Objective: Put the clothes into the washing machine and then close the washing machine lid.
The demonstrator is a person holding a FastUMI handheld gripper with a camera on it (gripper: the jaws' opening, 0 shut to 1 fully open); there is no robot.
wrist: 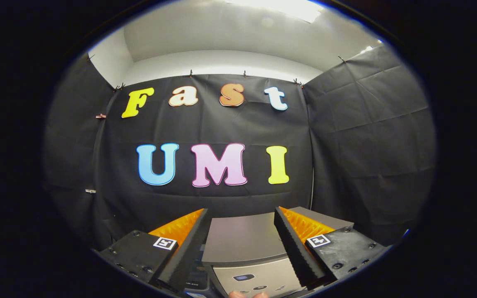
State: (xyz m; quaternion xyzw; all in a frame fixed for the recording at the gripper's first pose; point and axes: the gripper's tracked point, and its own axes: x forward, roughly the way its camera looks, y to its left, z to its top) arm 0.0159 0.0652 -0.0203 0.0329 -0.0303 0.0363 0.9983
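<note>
Fingertips (246, 294) of a person's hand peek up at the very bottom of my gripper view, just this side of the washing machine's control panel (249, 279). Right above them, my gripper (242, 248) stands spread wide, with nothing between its fingers but open air; it has hold of nothing.

Seen through that gap is the washing machine (242, 252), below and just ahead of me. Its lid (242, 238) lies flat and closed on top, a plain grey slab running back from the control panel toward the booth's black cloth wall (222, 198). The lid's long side runs across my line of sight, roughly spanning the space between my two fingers, so I am squared up to the machine from its front.

Clothes I cannot make out anywhere around the machine. With the lid down, they may be inside already or somewhere out of sight; this scene fits either, and I can't tell which.
</note>
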